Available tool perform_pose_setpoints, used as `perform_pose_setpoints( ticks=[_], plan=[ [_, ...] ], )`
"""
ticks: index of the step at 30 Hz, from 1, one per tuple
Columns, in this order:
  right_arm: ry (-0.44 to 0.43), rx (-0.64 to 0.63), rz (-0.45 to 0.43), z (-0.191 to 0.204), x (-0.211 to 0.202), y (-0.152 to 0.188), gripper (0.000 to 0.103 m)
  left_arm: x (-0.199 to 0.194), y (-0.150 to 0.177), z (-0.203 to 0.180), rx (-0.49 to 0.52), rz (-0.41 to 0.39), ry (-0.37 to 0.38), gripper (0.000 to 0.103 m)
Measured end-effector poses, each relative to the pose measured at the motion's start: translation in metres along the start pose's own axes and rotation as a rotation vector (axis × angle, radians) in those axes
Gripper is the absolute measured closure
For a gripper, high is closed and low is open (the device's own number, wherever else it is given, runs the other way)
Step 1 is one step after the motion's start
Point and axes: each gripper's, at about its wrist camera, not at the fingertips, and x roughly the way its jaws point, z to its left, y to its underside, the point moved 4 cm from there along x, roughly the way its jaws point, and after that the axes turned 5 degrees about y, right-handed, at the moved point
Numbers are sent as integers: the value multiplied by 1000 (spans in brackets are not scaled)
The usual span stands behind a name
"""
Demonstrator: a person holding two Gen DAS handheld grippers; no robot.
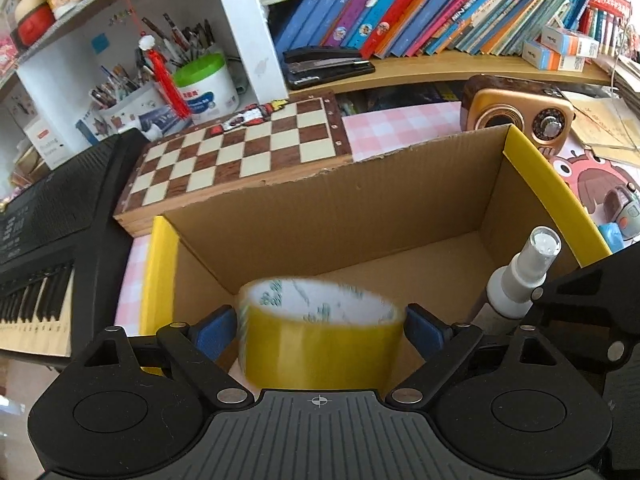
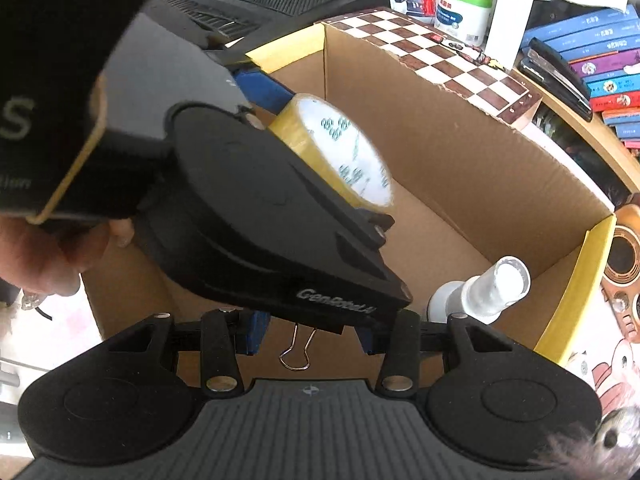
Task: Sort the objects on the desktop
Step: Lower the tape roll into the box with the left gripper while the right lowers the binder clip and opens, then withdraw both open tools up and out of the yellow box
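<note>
Across the middle of the left view sits the open box [image 1: 320, 208]. Low centre, the left claw [image 1: 320, 328] stands wide with the yellow tape [image 1: 320, 348] between its pads [image 1: 216, 330]. The roll is blurred, so I cannot tell whether they press it. I'd spread fully and lift straight out, clear of the bottle [image 1: 520, 280] at right. The right claw [image 2: 312, 336] is narrow, a clip [image 2: 296, 350] showing between its jaws; whether it grips I cannot tell.
</note>
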Motion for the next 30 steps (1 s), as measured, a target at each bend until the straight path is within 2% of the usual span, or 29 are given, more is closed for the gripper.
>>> perform_pose_setpoints(
  ticks=[7, 12, 16, 24, 30],
  plan=[
    [1, 26, -33, -3, -4, -1, 57, -33, 0, 17, -72, -93, -24, 7],
    [-2, 46, -77, -5, -11, -2, 44, -64, 9, 30, -124, -167, -59, 7],
    [2, 64, -102, -2, -21, 3, 43, -92, 18, 30, -108, -231, -100, 6],
    [51, 117, -241, 7, -65, 6, 43, -141, 47, 27, -158, -319, -129, 3],
    [141, 154, -383, 16, -114, 23, 43, -172, 68, 22, -194, -383, -114, 3]
  ],
)
